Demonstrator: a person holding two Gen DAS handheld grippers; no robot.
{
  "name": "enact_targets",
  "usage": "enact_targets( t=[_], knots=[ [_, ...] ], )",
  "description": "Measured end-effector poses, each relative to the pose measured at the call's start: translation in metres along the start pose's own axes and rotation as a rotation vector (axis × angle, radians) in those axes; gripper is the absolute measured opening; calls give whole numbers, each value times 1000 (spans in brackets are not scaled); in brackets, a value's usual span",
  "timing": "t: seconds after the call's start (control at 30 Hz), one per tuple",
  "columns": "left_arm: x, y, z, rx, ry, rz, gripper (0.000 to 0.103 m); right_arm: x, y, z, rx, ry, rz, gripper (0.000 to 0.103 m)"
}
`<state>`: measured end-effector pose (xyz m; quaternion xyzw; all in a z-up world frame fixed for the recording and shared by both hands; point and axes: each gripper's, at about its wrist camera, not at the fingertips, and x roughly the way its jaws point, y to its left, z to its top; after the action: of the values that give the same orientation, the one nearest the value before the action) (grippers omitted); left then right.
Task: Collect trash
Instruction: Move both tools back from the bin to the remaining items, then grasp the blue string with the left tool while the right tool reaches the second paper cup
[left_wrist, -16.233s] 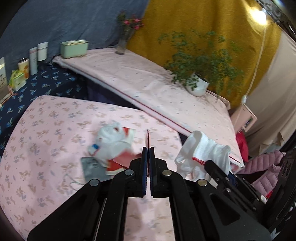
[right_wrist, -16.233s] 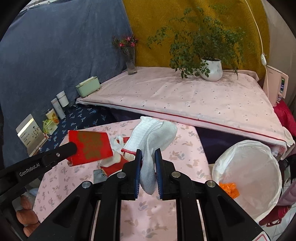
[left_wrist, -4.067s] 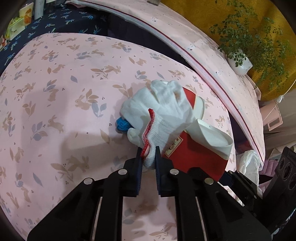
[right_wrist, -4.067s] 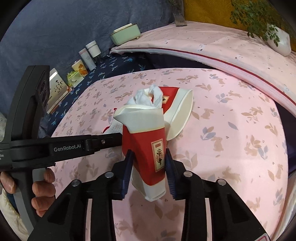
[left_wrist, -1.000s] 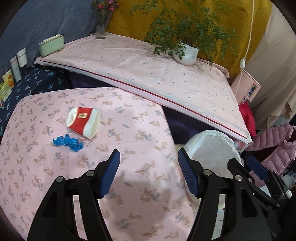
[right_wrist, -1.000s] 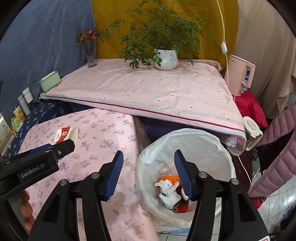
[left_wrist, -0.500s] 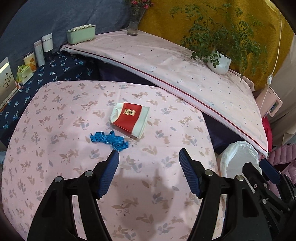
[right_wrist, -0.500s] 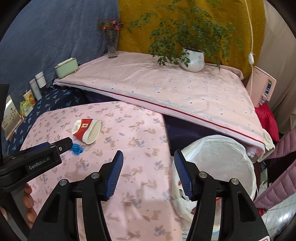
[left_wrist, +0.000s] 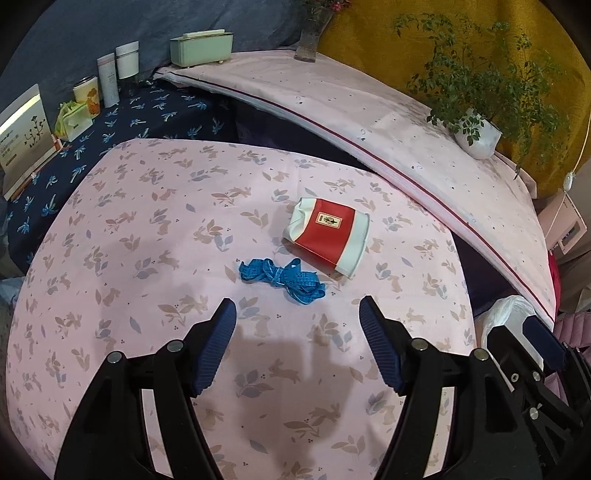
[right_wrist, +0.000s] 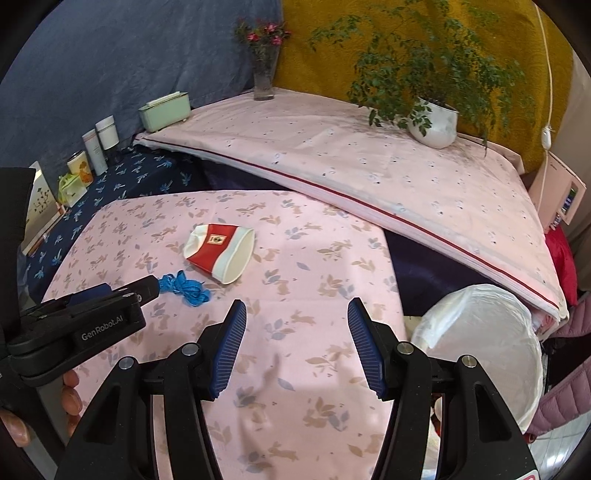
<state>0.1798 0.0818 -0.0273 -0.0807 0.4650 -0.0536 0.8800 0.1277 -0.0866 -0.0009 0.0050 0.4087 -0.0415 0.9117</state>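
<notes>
Both grippers are showing black angular frames with silver screws. The left gripper (left_wrist: 294, 308) and right gripper (right_wrist: 296, 308) are wearing ribbed blue pads (right_wrist: 232, 347). White "GenRobot.AI" lettering is running along the left one's side.

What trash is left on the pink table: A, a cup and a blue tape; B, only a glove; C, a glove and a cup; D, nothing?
A: the red and white cup lies on its side beside the tangled blue tape on the table; no glove shows.
</notes>
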Motion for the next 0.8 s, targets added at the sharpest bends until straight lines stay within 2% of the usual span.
enact_targets(
  t=[0.37, 0.5, 0.8],
  knots=[
    [19, 31, 2, -49, 31, 36, 72, 25, 33, 5, -43, 34, 37, 56],
    [30, 38, 1, -68, 53, 42, 78, 35, 41, 6, -50, 48, 48, 56],
    [61, 31, 11, -83, 110, 6, 78, 58, 39, 11, -30, 73, 55, 56]
  ],
)
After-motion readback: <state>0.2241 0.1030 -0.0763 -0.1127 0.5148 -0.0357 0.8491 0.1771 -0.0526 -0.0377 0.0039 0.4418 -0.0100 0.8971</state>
